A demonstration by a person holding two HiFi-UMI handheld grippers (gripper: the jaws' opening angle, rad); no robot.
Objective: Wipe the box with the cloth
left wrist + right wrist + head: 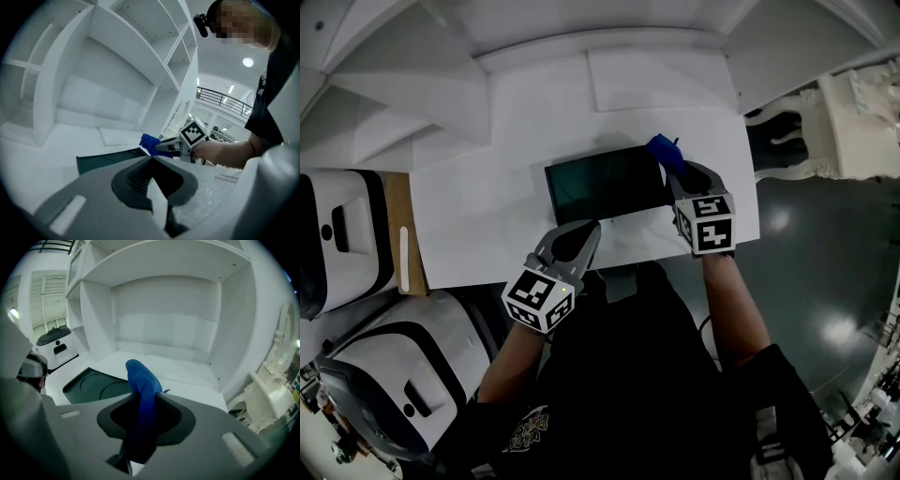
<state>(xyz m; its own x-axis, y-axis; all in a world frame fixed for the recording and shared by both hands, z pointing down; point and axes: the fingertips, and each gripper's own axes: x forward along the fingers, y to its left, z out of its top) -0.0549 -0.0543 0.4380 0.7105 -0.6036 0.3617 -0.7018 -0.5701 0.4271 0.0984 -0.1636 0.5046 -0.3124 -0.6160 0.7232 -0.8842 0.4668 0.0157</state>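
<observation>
Clamping the blue cloth (140,380) tightly between its fingers, the right gripper (143,397) is holding it so that a bunched end is sticking up past the fingertips while the rest is running back between them. The box (605,183), dark green and flat, is lying on the white table (487,216) just ahead of the left gripper's fingertips and to the left of the right gripper's fingers. The cloth's bunched end is sitting at the box's far right corner, though the views are not showing whether the two are touching. The left gripper (581,234) is being held near the box's near edge, its fingers pressed together with nothing between them. Beyond both sets of fingertips, white shelves (164,310) are rising behind the table
</observation>
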